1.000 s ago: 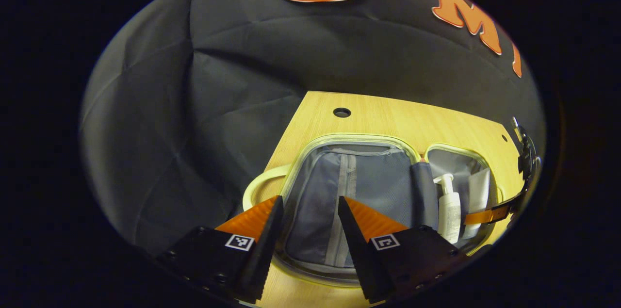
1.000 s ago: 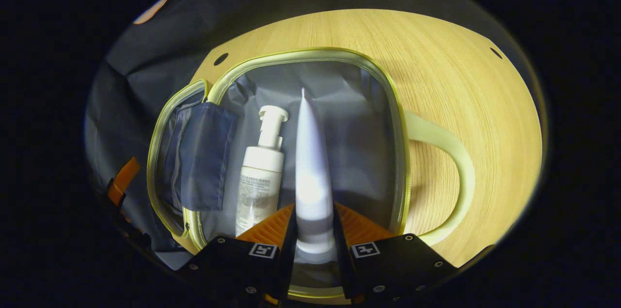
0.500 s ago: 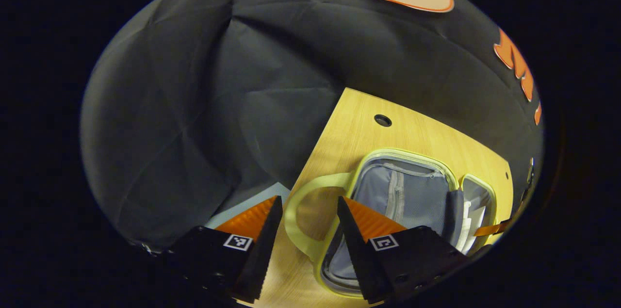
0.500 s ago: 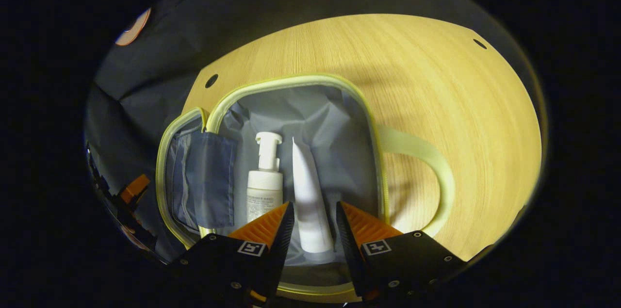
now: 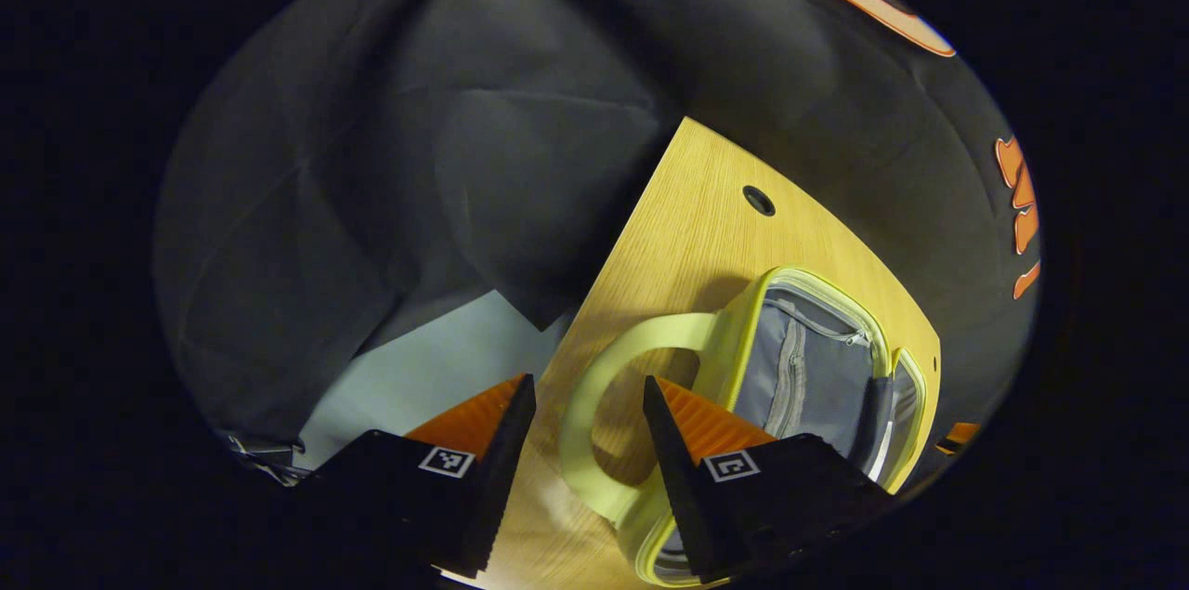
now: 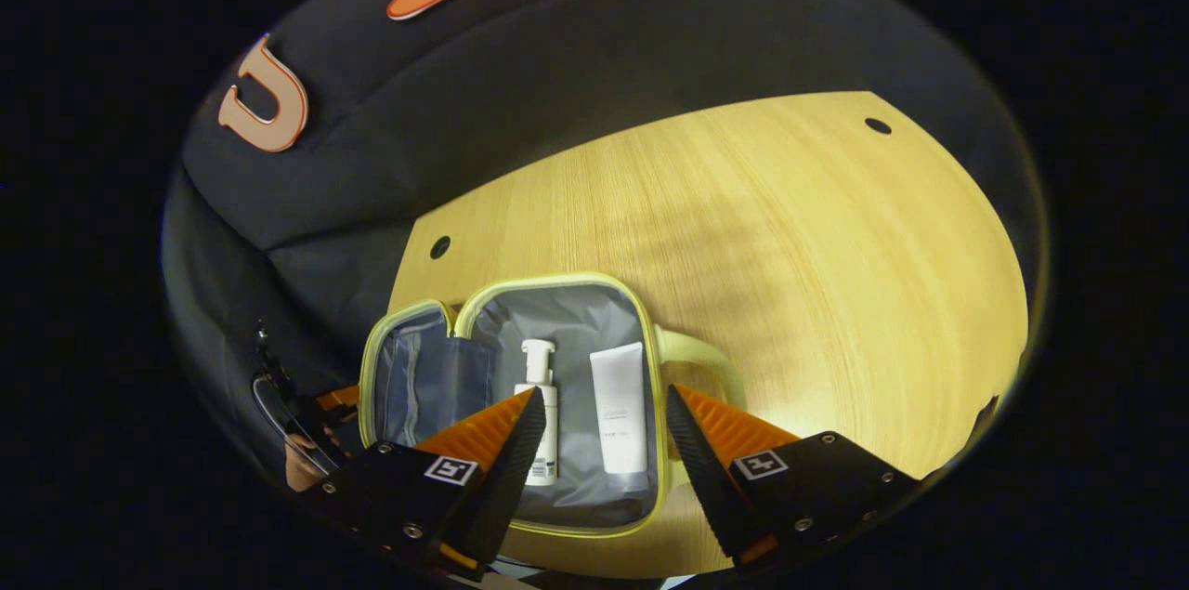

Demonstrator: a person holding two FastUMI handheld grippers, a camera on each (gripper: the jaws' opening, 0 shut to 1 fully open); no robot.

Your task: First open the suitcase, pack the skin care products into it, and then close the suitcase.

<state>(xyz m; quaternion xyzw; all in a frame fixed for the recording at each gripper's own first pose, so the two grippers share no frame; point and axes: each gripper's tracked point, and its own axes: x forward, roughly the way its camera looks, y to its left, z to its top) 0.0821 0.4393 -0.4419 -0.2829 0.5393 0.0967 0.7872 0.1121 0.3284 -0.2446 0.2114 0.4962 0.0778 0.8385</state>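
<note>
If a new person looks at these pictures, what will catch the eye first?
Probably the pale green suitcase, lying open on the wooden table. In its right half a white pump bottle and a white tube lie side by side. The right gripper hangs above them, jaws apart.

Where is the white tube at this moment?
In the right gripper view, the white tube lies flat inside the open suitcase, just right of the pump bottle and ahead of the open right gripper.
</note>
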